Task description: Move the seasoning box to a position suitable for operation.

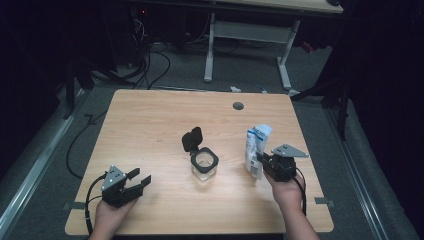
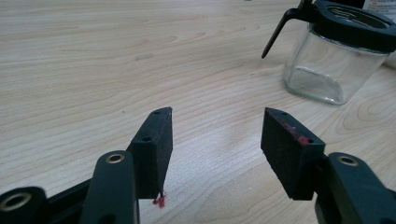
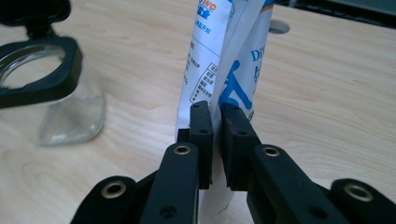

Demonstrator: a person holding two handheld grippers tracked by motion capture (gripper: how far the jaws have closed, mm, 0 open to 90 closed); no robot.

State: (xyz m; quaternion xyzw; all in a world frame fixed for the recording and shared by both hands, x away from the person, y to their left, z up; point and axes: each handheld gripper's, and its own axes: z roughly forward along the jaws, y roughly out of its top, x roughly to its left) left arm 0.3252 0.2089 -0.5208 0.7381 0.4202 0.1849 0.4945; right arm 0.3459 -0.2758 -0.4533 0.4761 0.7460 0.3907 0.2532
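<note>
At right, tongs (image 3: 215,140) pinching pouch (image 3: 224,60)

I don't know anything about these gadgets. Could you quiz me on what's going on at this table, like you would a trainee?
1. True or false: the lid of the glass jar is flipped open.
2. What is the right gripper clamped on: A) the jar, B) a white and blue pouch, C) nothing?
3. How do the jaws of the left gripper stand?

Key:
1. True; the black lid stands up behind the jar's mouth.
2. B; the jaws pinch the pouch, which stands upright.
3. Apart, with bare table between them.
</note>
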